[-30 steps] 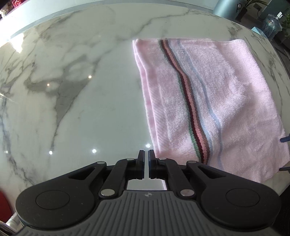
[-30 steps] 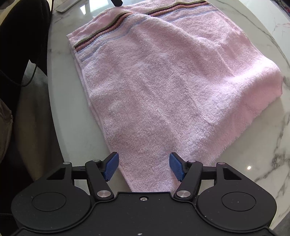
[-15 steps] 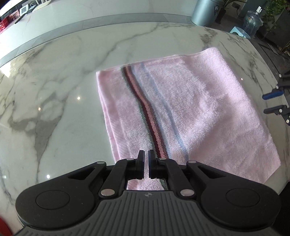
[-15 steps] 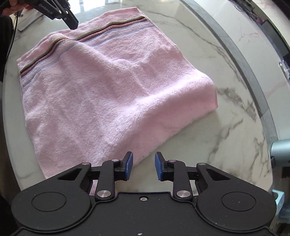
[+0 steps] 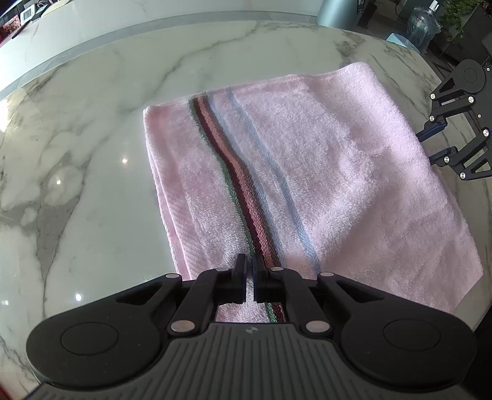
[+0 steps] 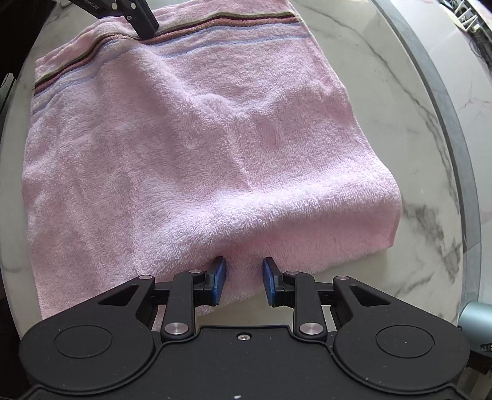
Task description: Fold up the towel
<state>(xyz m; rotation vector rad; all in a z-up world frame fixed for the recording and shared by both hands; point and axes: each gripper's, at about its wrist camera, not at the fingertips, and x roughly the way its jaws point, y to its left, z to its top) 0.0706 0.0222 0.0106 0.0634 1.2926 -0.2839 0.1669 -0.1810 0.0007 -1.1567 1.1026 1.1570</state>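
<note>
A pink towel (image 5: 338,184) with a dark red, green and blue striped band lies folded on the marble table (image 5: 92,154). My left gripper (image 5: 249,261) is shut with nothing in it, its tips down on the striped band near the towel's close edge. The right wrist view shows those tips (image 6: 149,29) touching the stripes at the towel's (image 6: 184,138) far corner. My right gripper (image 6: 244,277) points straight down at the opposite, thick folded edge. Its jaws are closing, and a raised hump of towel fills the gap between the blue pads (image 6: 219,278). It also appears in the left wrist view (image 5: 426,146).
The table's curved grey rim (image 6: 446,123) runs close along the towel's right side. Beyond the table stand a grey metal cylinder (image 5: 335,12) and a large water bottle (image 5: 422,21). Bare marble (image 6: 399,92) lies beside the towel.
My left gripper, shut throughout, moved from bare marble onto the striped band. My right gripper swung round to the folded edge and its jaws narrowed from wide open onto the towel.
</note>
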